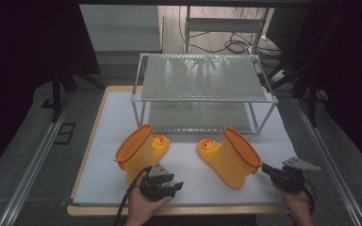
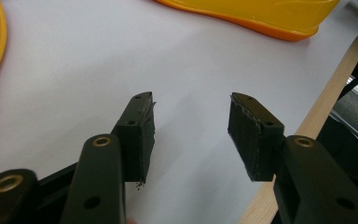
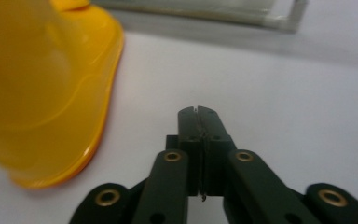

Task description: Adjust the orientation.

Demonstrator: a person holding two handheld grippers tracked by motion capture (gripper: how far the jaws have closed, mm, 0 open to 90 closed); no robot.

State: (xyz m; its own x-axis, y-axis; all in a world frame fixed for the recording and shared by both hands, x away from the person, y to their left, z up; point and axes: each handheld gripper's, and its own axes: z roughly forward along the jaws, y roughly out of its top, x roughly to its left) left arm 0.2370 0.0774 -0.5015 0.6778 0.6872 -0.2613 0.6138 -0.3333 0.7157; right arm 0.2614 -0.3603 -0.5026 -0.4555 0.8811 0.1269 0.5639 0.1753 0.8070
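With our right tool [image 1: 266, 168] pressed together just beside the right boot [image 1: 229, 157] and our left tool [image 1: 175, 187] spread empty beside the left boot [image 1: 139, 151], we risk nudging a boot over short of the rack [image 1: 202, 89].

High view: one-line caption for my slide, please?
Two yellow boots lie before a wire rack; left gripper open, right gripper shut.

Left tool [image 2: 191, 135] gapes, nothing between, over white mat [image 2: 196, 60].

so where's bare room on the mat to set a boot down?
Free: white mat between the two boots, left boot and right boot; also the strip left of the rack. Crowded: under the rack's front edge, where the boot toes sit close.
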